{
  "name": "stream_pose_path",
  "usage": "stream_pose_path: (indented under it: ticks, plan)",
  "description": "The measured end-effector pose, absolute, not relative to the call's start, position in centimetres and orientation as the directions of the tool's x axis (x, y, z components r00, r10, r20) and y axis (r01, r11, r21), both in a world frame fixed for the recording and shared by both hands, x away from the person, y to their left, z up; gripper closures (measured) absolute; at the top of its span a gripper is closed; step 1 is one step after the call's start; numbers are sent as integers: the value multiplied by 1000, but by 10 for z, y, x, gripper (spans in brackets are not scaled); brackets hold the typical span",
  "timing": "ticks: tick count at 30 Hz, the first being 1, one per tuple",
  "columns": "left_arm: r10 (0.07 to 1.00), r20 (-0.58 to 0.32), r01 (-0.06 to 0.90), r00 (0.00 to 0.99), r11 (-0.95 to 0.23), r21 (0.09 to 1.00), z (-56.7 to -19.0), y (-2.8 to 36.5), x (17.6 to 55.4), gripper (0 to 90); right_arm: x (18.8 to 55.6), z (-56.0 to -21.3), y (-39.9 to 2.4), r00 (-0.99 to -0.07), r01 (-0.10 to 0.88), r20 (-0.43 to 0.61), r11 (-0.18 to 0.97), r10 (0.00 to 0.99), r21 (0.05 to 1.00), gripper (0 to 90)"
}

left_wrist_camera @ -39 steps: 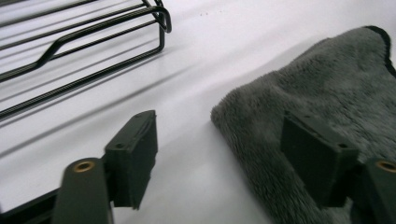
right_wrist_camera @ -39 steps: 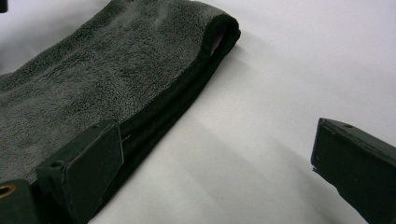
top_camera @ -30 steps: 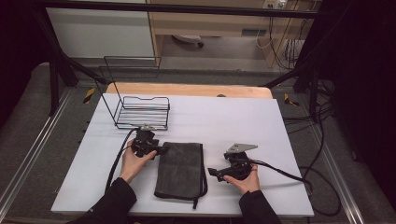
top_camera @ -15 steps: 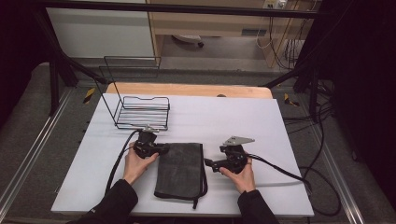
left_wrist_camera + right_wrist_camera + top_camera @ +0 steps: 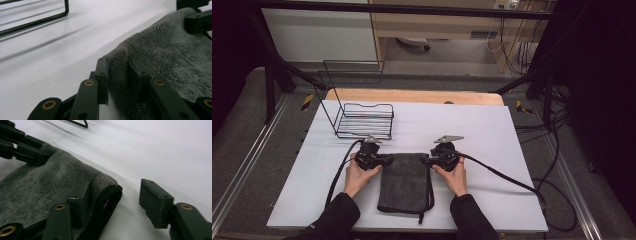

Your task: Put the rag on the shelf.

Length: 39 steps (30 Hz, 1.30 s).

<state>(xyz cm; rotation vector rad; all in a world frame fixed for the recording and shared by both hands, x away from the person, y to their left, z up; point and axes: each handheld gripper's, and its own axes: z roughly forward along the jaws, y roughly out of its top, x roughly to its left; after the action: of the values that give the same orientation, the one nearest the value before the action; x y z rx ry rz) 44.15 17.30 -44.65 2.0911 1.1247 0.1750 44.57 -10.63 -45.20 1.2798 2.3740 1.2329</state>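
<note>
Grey towel [image 5: 405, 182] lies folded and flat near the front edge of the tabletop [image 5: 492, 130], roughly centred, long side running front to back. A black cord or loop trails off its front right corner.

Both grippers sit at the towel's far corners, one on each, probably so the far edge can come up evenly for a fold or lift.

Left gripper [image 5: 384, 161]: in its own view the fingers [image 5: 102, 75] are part closed around a raised pinch of the towel corner [image 5: 117, 67], with pile bunched between them. They look clamped or very nearly so, so I'd call it gripped.

Right gripper [image 5: 428, 161]: fingers wide apart. One finger [image 5: 82, 195] rests on top of the towel at the corner, while the other [image 5: 155, 200] is out over bare tabletop beside the rolled edge [image 5: 110, 195]. It has hold of nothing yet and needs to close over that thick edge.

Surroundings: a wire basket [image 5: 362, 120] stands near the far left corner, close behind the left gripper but clear of the towel. Each gripper's cable [image 5: 507, 175] runs back toward the front edge, and the right cable lies well clear of the towel. Nothing blocks a lift. The main risk is the right side catching only the top layer of the fold.
</note>
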Motion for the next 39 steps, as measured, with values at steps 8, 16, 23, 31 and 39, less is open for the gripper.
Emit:
stream_pose_path:
  ticks: [8,16,23,31,39]
  plan:
    - [762,-216,660,611,-339,670,-447,174,441,708,452,-455,-106,-636,631,256,300,728,716,606]
    - [760,-240,673,604,-325,664,-447,175,443,716,453,-455,-105,-632,661,305,290,713,692,706]
    - [754,-259,677,603,-313,666,-445,177,442,777,453,-452,-106,-623,680,332,280,709,678,788]
    - [733,-302,671,610,-275,688,-436,186,440,793,445,-439,-109,-644,648,326,267,692,713,812]
    - [722,-279,622,633,-260,739,-420,191,428,793,435,-425,-113,-671,600,318,239,670,763,813]
